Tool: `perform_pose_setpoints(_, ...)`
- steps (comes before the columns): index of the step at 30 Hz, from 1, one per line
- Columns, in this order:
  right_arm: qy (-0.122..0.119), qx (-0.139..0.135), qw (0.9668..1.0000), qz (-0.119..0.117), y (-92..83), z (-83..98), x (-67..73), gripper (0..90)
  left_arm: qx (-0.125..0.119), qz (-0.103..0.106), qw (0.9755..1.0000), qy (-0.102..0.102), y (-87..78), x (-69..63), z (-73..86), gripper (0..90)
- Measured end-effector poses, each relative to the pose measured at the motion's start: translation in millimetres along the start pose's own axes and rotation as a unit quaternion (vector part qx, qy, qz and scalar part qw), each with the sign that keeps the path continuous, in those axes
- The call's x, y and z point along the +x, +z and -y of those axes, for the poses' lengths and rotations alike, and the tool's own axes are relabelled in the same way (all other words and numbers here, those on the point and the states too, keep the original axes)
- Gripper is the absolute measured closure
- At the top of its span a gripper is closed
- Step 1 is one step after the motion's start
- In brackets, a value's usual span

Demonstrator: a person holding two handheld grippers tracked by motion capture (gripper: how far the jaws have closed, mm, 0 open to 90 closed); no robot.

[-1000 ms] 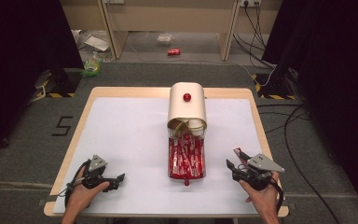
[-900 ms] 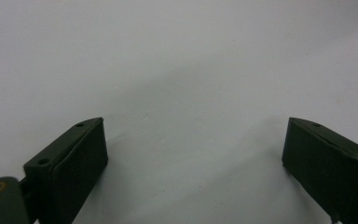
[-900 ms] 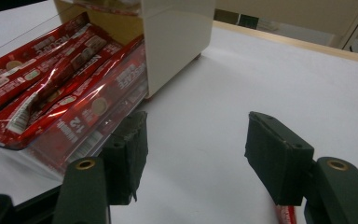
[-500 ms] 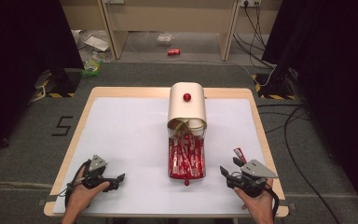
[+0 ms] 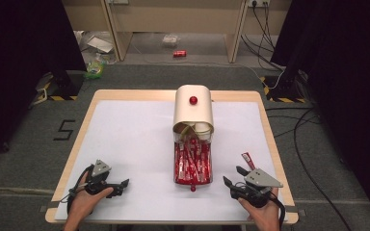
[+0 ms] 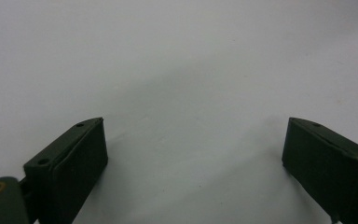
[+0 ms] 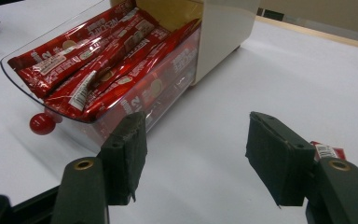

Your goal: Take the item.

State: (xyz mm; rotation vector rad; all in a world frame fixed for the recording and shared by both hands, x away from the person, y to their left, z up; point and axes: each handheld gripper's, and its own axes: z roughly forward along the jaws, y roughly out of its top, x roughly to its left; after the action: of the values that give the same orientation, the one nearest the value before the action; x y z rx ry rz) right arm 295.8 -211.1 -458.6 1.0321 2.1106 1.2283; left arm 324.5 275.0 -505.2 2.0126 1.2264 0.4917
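Right gripper (image 5: 235,178) sits at the near right of the white table (image 5: 135,144), jaws well apart with nothing between them, bare tabletop in the gap; a single red sachet (image 5: 247,160) lies flat on the table just beyond it, and in the right gripper view it peeks out behind the right-hand jaw. Left gripper (image 5: 120,185) rests at the near left corner, jaws wide apart and empty over plain white surface. The clear drawer (image 5: 192,166) of red sachets stands pulled out of the cream dispenser box (image 5: 193,108) at table centre, between the two grippers, red knob (image 7: 42,123) facing the person.
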Motion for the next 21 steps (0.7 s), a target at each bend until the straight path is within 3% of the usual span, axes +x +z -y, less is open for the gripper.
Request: perform_pose_setpoints(21, -0.014, 0.002, 0.9998, -0.015, -5.4, 3.9, 14.3, 37.8, 0.0, 0.0, 1.0, 0.0, 0.0, 0.0, 0.0, 6.1)
